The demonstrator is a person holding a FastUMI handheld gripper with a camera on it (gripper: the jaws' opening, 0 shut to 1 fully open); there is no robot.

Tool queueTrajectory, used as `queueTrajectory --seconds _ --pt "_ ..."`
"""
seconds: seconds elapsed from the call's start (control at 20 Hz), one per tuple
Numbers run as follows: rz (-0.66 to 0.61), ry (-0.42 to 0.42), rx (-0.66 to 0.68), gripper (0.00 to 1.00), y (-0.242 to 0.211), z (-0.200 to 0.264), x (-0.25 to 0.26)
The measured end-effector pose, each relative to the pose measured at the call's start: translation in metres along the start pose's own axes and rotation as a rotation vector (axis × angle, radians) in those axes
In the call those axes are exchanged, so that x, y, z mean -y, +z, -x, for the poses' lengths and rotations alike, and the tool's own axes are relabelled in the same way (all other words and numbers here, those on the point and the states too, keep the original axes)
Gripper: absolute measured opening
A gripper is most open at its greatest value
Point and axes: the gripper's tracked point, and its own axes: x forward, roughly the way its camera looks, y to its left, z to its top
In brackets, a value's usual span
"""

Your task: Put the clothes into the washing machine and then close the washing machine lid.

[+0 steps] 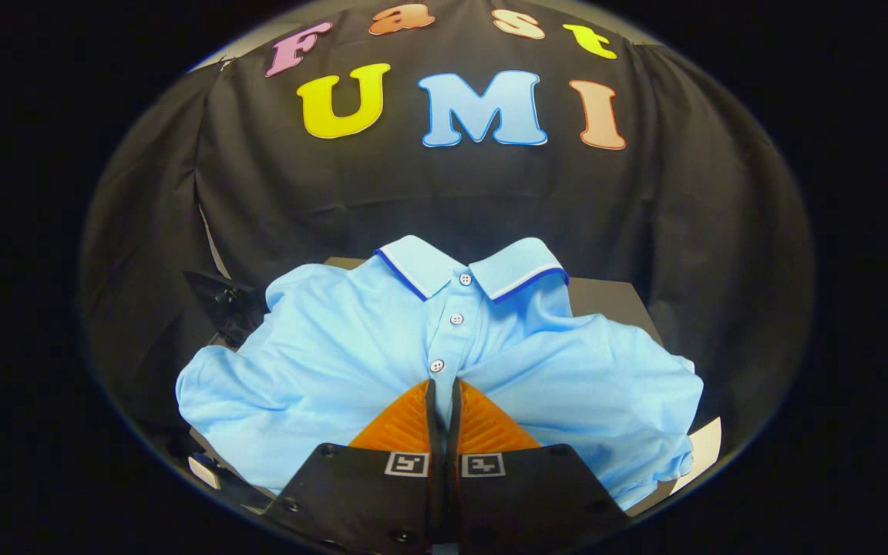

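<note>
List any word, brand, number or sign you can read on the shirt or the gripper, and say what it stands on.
No readable text.
Light blue polo shirt: plain front, no logo or print visible.
Square markers on the gripper: black-and-white code patterns, not words.
The fingers stand nearly together, tips at the shirt's placket just below the lowest button. Whether they pinch cloth cannot be told.
</note>
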Motion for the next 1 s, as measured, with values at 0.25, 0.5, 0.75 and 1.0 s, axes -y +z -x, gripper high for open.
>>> queueTrajectory --seconds 0.25,0.5,0.75,1.0 --pt "-0.041 0.018 0.039 0.01 0.009 0.008 -0.002" --pt "-0.098 0.067 0.111 0.01 0.039 0.032 -0.001" --pt "-0.097 0.105 0.209 0.01 0.087 0.061 -0.018" --pt "-0.070 0.104 0.260 0.02 0.113 0.080 -0.041"
